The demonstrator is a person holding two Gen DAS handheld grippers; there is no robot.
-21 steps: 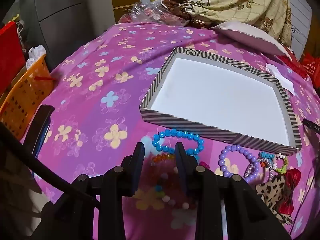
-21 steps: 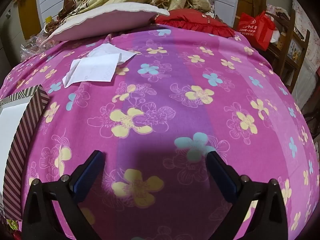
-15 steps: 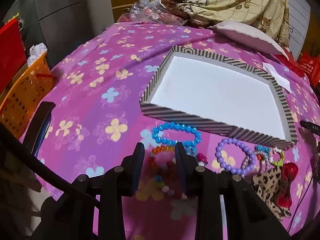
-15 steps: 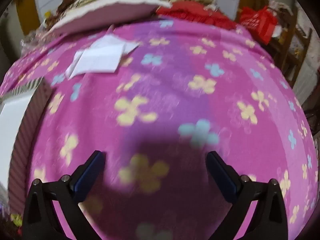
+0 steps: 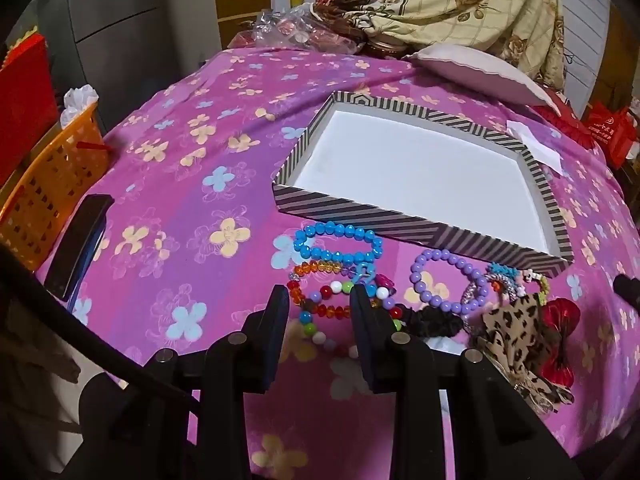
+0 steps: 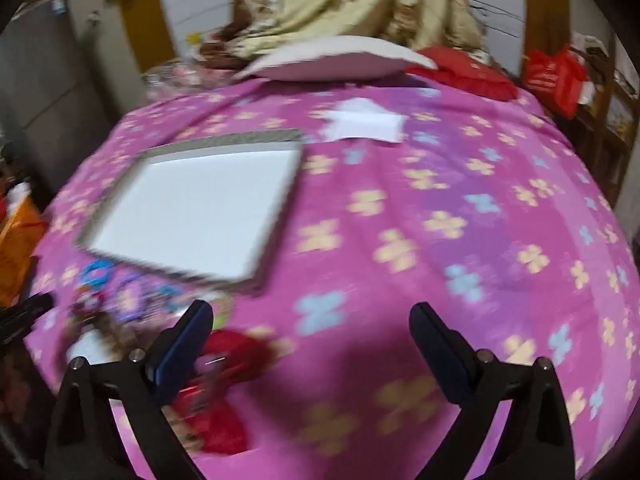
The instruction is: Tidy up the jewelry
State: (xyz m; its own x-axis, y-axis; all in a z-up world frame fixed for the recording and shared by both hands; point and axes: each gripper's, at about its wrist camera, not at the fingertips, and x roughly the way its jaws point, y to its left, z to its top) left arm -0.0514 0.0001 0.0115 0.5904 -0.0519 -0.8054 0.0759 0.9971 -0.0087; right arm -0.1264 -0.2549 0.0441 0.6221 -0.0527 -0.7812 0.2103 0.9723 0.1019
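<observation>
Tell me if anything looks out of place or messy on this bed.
The jewelry is piled loose on the bedspread in front of the striped box, which holds nothing. The blue bracelet, purple bracelet, multicolour beads, leopard-print bow and red bow overlap in a tangle.

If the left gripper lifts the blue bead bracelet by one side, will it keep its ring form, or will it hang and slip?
The blue bead bracelet is separate round beads in a loop, so it probably droops into a long oval. The beads look glossy, so the left gripper may slip unless it pinches across them. It touches the orange bead bracelet, which may drag along.
</observation>
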